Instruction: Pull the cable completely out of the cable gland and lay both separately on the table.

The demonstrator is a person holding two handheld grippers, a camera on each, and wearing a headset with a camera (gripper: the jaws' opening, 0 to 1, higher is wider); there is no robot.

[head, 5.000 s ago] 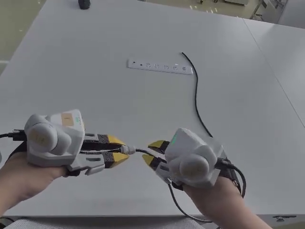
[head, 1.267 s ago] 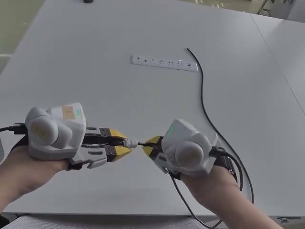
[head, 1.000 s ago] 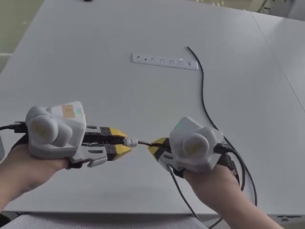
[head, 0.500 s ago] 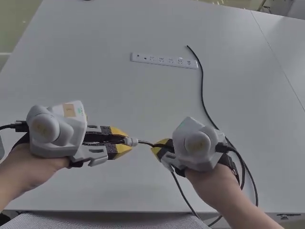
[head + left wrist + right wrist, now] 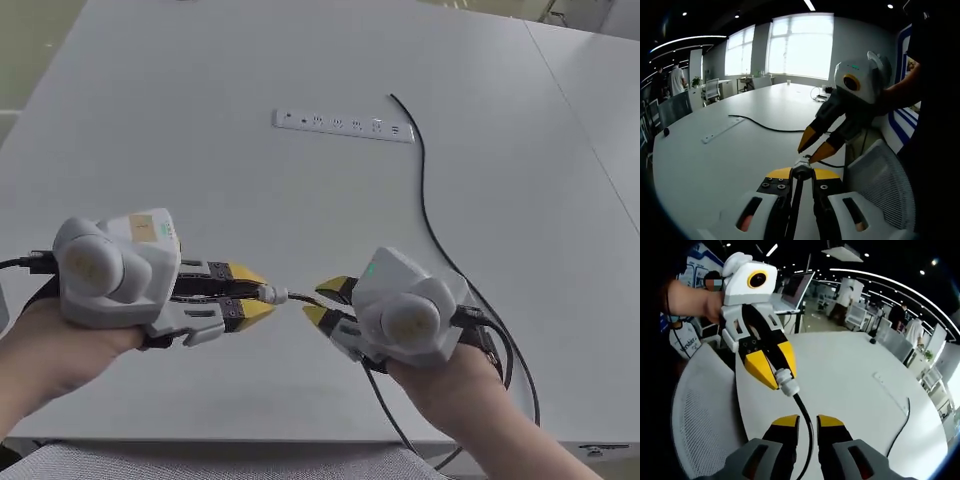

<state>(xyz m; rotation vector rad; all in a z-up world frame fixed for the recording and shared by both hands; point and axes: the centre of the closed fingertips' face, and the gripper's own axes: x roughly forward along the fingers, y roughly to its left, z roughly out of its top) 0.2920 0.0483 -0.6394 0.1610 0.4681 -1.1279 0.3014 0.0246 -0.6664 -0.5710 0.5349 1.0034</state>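
The left tongs (image 5: 258,296) are clamped on the cable gland (image 5: 785,380) and hold it in the air above the near part of the surface (image 5: 200,170). I think this is to keep the gland fixed while the other side pulls. The cable (image 5: 809,425) comes out of the gland toward the right tongs (image 5: 314,301). These stand just beside the gland with their two tips apart, and the cable passes between them without being pinched. So the cable is not yet out of the gland, and it seems the right hand is choosing a place to grip. Well beyond the gland lies a white power strip (image 5: 344,125), and a black cord (image 5: 422,190) runs from there back toward the person. I cannot tell if it is the same cable. Below the gland is a mesh chair back (image 5: 700,415). As I judge it, nothing stands in the way of the pull.
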